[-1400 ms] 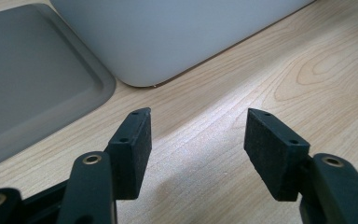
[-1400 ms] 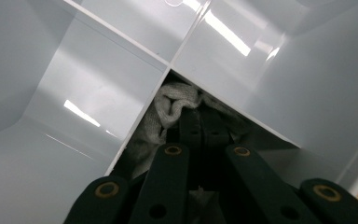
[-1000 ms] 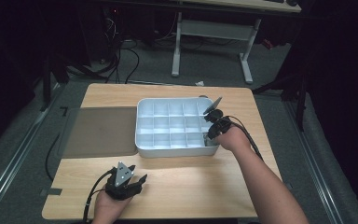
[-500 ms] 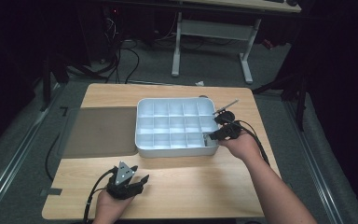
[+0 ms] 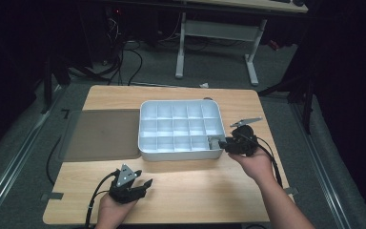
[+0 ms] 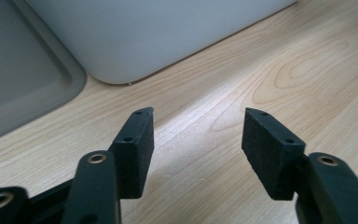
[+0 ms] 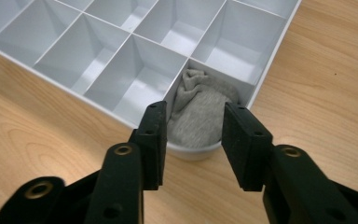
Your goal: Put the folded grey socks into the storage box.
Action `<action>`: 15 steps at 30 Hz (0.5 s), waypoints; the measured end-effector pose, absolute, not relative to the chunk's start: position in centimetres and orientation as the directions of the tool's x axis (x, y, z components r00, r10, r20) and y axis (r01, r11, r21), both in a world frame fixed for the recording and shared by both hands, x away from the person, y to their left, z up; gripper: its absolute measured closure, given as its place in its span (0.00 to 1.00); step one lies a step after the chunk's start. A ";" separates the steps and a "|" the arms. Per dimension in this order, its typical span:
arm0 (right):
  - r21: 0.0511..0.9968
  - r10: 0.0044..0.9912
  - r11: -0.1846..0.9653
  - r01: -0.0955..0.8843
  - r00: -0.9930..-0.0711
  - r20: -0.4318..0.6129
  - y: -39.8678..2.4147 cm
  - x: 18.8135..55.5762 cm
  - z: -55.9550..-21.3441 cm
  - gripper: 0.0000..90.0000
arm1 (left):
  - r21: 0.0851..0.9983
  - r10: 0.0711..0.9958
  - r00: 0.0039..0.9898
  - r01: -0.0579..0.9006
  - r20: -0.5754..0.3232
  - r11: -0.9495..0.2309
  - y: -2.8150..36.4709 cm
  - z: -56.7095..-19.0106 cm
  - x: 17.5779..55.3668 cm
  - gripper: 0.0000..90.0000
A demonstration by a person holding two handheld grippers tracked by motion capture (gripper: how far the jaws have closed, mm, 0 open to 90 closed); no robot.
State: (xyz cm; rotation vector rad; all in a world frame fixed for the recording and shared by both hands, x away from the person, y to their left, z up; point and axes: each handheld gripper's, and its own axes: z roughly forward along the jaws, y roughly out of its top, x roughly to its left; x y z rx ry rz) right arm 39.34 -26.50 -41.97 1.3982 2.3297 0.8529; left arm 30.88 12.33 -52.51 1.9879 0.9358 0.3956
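Observation:
A white compartment tray (image 5: pixel 181 155) stands in the middle of the wooden table. A crumpled grey cloth (image 5: pixel 214 141) lies in its near right corner compartment. My right gripper (image 5: pixel 222 143) hovers just outside that corner, pointing at the cloth (image 7: pixel 198 91). Its jaws have just been opening and now stand open (image 7: pixel 193 108), clear of the cloth with nothing between the pads. My left gripper (image 5: pixel 145 185) rests open near the table's front edge. Between its jaws (image 6: pixel 196 126) there is only bare wood, a little short of the tray's wall (image 6: pixel 158 32).
A flat grey lid or mat (image 5: pixel 100 133) lies against the tray's left side, and its corner (image 6: pixel 23 79) appears in the left gripper view. The other compartments (image 7: pixel 135 79) hold nothing. A white desk frame (image 5: pixel 217 28) and cables stand on the floor behind the table.
My right gripper has pulled back from over the tray's right edge to just outside its near right corner and opened. The grey cloth stays in the corner compartment. My left gripper has not moved.

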 end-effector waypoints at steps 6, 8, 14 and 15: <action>0.699 0.866 0.325 0.638 -0.498 0.053 -27.0 36.5 -43.3 0.64 | 0.823 0.738 0.671 0.460 -0.075 -0.334 12.0 -52.7 30.7 0.44; 0.716 0.865 0.319 0.621 -0.499 0.048 -27.1 35.6 -44.1 0.63 | 0.823 0.735 0.674 0.458 -0.076 -0.335 11.9 -52.7 30.6 0.44; 0.748 0.867 0.313 0.586 -0.498 0.028 -27.1 33.1 -47.1 0.61 | 0.823 0.722 0.688 0.452 -0.077 -0.343 11.3 -52.6 30.3 0.44; 0.752 0.867 0.307 0.583 -0.497 0.031 -27.0 32.5 -47.9 0.60 | 0.824 0.719 0.690 0.452 -0.080 -0.342 11.2 -52.6 30.2 0.44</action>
